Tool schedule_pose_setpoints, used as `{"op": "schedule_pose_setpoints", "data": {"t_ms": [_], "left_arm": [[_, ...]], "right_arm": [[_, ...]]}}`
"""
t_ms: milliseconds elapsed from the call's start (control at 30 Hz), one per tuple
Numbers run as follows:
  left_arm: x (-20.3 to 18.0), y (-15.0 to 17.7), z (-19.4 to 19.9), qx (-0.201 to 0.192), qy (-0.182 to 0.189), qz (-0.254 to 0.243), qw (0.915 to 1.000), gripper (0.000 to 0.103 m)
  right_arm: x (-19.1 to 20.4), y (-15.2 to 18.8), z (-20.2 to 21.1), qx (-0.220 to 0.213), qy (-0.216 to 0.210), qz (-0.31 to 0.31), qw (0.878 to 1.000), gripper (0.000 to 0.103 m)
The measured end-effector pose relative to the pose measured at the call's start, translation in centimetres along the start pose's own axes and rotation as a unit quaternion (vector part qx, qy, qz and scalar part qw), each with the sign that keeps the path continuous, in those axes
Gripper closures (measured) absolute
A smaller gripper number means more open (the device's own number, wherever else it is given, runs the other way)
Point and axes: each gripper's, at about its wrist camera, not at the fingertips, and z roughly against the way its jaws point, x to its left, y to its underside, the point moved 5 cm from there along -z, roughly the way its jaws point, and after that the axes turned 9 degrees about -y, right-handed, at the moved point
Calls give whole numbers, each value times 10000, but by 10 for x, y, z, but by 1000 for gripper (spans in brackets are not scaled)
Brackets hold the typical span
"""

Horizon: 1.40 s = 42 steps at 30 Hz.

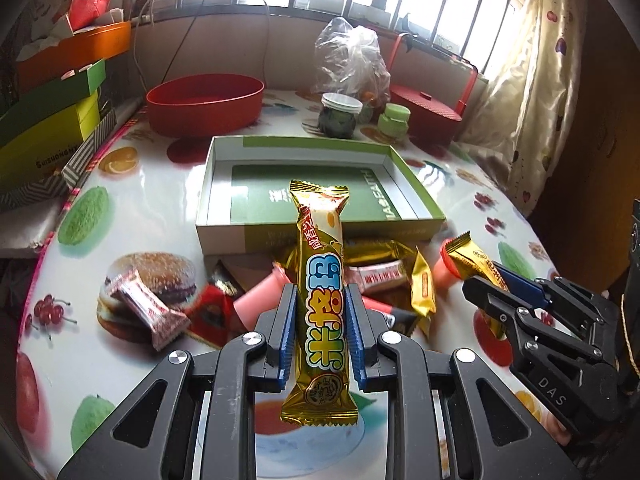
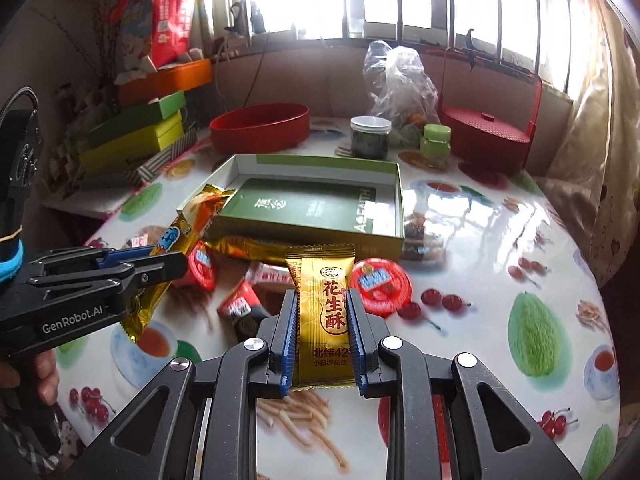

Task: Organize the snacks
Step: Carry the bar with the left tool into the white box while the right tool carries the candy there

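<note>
Left wrist view: the left gripper (image 1: 320,300) is pinching a long gold snack bar (image 1: 320,280) between its blue pads, jaws narrow and pressing on the wrapper's sides. The bar is standing lengthwise along the fingers, its far end pointing toward an open green box (image 1: 224,216) that is sitting on the table (image 1: 460,184), which is covered in a fruit-printed cloth. A green booklet (image 1: 276,188) is lying flat inside the box. Just in front of the box a pile of loose snacks (image 1: 384,264) is lying on the table, with a pink-and-white candy (image 1: 148,308) off to the left on a printed burger. At the right edge the right gripper (image 1: 486,286) is showing, clamped on a small gold packet (image 1: 474,256). Farther back a red tub (image 1: 204,102), a white-lidded jar (image 1: 340,114) and a red lidded basket (image 1: 424,112) are standing.

Right wrist view: the right gripper (image 2: 322,308) is squeezing the small gold packet (image 2: 322,296) with red characters, jaws narrow against its edges. A red-lidded jelly cup (image 2: 380,286) is lying just right of it on the table (image 2: 500,224). The green box (image 2: 394,204) is sitting beyond, the green booklet (image 2: 304,204) in it. At left the left gripper (image 2: 168,260) is holding the long gold snack bar (image 2: 180,236) above the pile of loose snacks (image 2: 240,280), and a person's hand (image 2: 28,368) is gripping its handle.
</note>
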Motion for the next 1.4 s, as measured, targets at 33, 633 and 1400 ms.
{"op": "schedule_pose_setpoints", "data": {"t_ms": [33, 633, 1400], "left_arm": [[2, -3, -1, 1, -9, 20, 10000, 79], [24, -54, -38, 79, 16, 207, 9998, 79], [36, -78, -110, 560, -160, 203, 9981, 79]], "right_arm": [[-1, -2, -2, -2, -7, -9, 10000, 81], [-31, -63, -42, 7, -15, -339, 9994, 81], [-64, -87, -127, 763, 6, -547, 9956, 81]]}}
